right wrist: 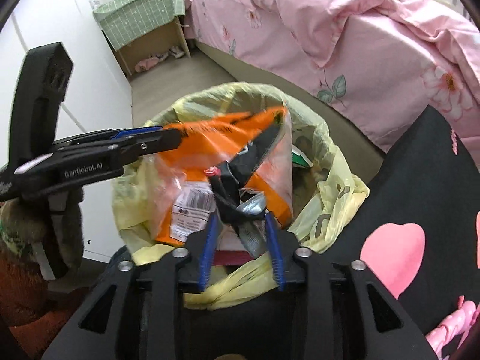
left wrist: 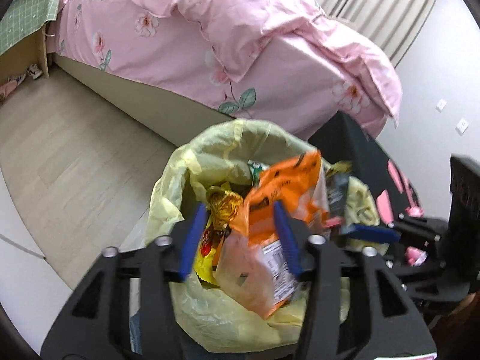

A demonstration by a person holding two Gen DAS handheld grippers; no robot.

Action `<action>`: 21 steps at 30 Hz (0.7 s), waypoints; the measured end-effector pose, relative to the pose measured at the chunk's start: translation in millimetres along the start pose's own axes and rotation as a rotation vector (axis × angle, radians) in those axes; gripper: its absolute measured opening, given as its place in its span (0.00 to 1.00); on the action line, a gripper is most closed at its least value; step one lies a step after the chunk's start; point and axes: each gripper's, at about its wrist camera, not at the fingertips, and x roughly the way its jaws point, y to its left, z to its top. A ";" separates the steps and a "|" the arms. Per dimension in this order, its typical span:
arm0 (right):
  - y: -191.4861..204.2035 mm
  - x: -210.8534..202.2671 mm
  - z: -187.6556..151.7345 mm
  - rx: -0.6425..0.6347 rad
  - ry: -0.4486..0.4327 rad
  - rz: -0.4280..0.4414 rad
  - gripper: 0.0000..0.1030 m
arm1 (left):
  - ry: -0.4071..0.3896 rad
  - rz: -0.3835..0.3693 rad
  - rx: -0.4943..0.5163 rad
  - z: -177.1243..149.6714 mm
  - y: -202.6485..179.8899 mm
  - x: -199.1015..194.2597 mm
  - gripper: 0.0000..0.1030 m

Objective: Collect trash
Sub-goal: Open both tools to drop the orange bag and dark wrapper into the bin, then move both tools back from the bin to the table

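A bin lined with a yellow trash bag (left wrist: 177, 198) (right wrist: 336, 180) stands on the floor beside the bed and holds several wrappers. An orange snack bag (left wrist: 285, 186) (right wrist: 210, 150) lies on top, blurred. My left gripper (left wrist: 240, 207) is open, its blue fingers on either side of the orange bag and a gold wrapper (left wrist: 225, 204). In the right wrist view the left gripper (right wrist: 168, 138) reaches in from the left. My right gripper (right wrist: 240, 219) hovers over the bin's near rim, open, with a dark silver-lined wrapper (right wrist: 243, 192) between its fingers. It shows at the right of the left wrist view (left wrist: 369, 231).
A bed with a pink floral duvet (left wrist: 240, 45) (right wrist: 345, 24) runs along the far side. A nightstand with green cloth (right wrist: 141, 15) stands at its head, slippers (right wrist: 150, 61) beneath. A white cabinet (right wrist: 60, 30) is left. Black fabric with pink hearts (right wrist: 420, 210) is right.
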 end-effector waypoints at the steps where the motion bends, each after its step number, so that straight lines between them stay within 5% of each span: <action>1: 1.3 -3.2 -1.4 -0.003 -0.006 -0.002 0.38 | -0.009 0.005 -0.007 1.2 0.6 -3.8 0.48; 8: 1.6 -52.0 -24.0 0.033 -0.129 -0.047 0.40 | -0.121 0.071 -0.007 9.2 -6.6 -46.6 0.54; 10: -1.3 -64.8 -32.5 0.046 -0.162 -0.067 0.46 | -0.140 0.049 0.015 8.0 -18.0 -55.1 0.56; 21: -53.8 -193.3 -143.6 0.290 -0.428 -0.274 0.47 | -0.176 -0.167 0.287 -18.5 -130.4 -73.9 0.57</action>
